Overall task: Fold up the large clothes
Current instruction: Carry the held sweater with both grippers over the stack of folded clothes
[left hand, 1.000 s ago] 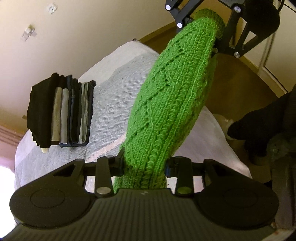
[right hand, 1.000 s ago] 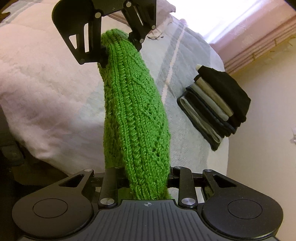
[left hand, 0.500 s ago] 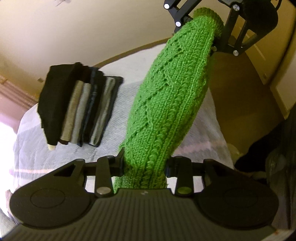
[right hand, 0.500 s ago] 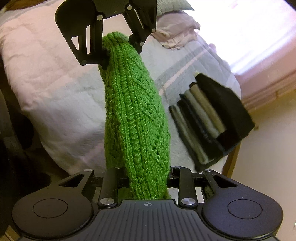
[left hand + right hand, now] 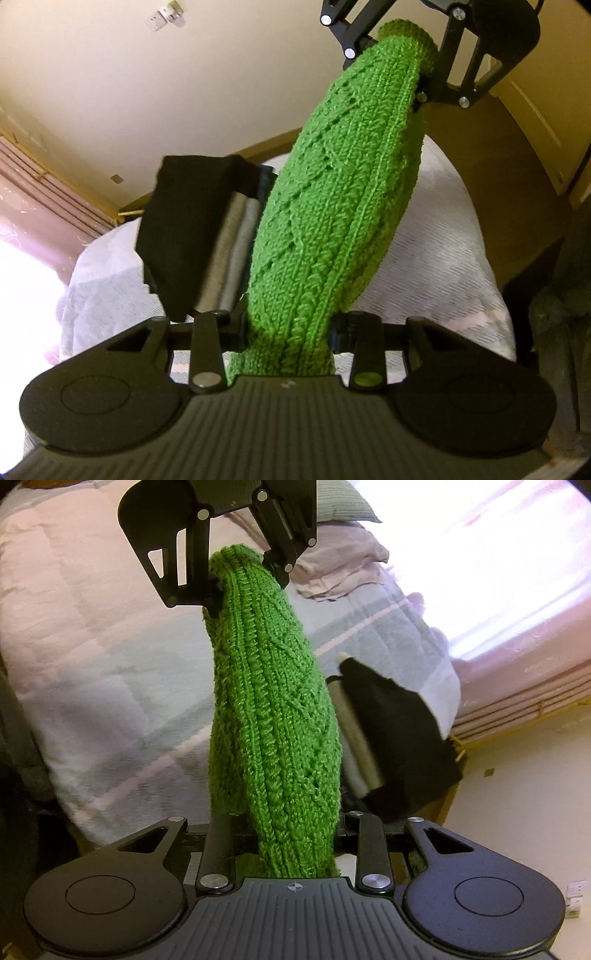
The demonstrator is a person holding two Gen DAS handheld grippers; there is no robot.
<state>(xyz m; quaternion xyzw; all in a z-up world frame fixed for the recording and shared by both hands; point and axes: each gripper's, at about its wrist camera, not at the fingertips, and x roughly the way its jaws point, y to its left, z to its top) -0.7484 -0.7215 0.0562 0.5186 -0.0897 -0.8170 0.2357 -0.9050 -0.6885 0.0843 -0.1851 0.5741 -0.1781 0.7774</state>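
Left wrist view shows my left gripper [image 5: 286,332] clamped on one end of the folded green cable-knit sweater [image 5: 340,206], my right gripper [image 5: 291,834] pinching the other, the knit held stretched between them above the pale quilted bed [image 5: 103,686] beside a stack of folded dark and grey clothes [image 5: 199,236].

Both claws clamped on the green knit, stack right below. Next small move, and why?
Probably lower both ends together onto the stack of folded clothes. The left claw and right claw each grip one end of the folded green knit, which spans between them in the air over the bed, so it looks ready to set down.
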